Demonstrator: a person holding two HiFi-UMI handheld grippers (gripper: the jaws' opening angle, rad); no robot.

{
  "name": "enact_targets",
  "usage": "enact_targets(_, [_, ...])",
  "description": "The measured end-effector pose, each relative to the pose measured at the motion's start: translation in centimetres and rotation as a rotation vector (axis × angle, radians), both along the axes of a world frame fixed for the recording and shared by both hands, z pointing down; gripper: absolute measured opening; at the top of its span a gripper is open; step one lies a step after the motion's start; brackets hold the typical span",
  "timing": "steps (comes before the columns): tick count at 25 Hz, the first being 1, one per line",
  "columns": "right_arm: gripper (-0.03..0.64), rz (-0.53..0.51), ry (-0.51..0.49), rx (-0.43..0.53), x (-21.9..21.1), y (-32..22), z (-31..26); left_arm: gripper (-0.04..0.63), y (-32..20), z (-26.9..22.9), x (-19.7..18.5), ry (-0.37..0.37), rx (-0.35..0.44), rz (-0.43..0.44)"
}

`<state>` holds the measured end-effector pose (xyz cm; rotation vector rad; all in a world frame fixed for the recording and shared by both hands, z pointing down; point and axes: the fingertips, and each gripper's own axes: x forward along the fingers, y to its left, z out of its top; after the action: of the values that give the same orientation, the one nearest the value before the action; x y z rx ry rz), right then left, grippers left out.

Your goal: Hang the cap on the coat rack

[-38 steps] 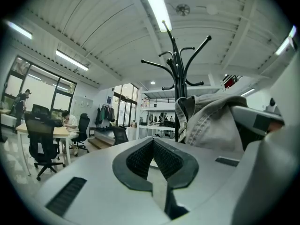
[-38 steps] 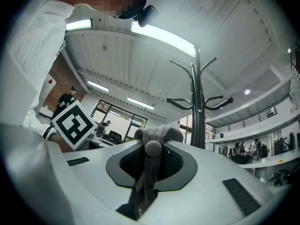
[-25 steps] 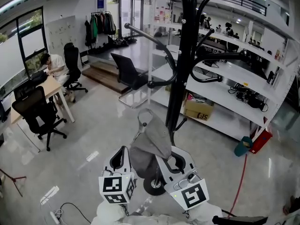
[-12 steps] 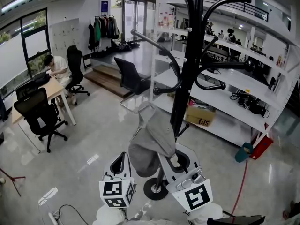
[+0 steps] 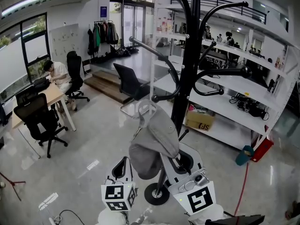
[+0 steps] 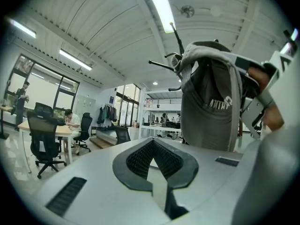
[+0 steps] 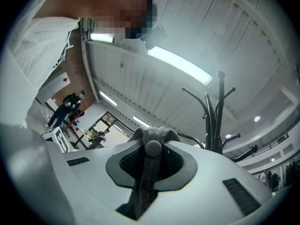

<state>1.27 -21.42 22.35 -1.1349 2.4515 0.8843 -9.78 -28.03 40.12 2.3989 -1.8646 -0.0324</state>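
Right tool (image 5: 169, 159) clamped on grey cap (image 5: 157, 135), jaws pinching the crown at its top button. Cap held up just at 9 o'clock of the black coat rack (image 5: 185, 78) pole, below the hook arms. Left tool (image 6: 152, 146) jaws together, nothing between, at 7 o'clock of cap.

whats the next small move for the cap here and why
Probably raise the right gripper a little and ease the top loop of the cap over the lower hook tip of the coat rack. Its jaws are clamped on the cap. In the head view the loop sits just below that tip, not yet over it.
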Motion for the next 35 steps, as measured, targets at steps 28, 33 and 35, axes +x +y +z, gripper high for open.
enact_targets(28, [0.044,0.047,-0.040,0.159,1.3,0.4,-4.2,0.001,-1.8,0.1,0.4,0.009,0.003,0.000])
enact_targets(33, [0.044,0.086,-0.030,0.170,1.6,-0.1,-4.4,0.001,-2.1,0.3,0.7,0.015,-0.003,0.006])
enact_targets(35, [0.044,0.092,-0.032,0.167,1.7,-0.4,-4.4,0.002,-2.2,0.4,0.8,0.015,-0.006,0.008])
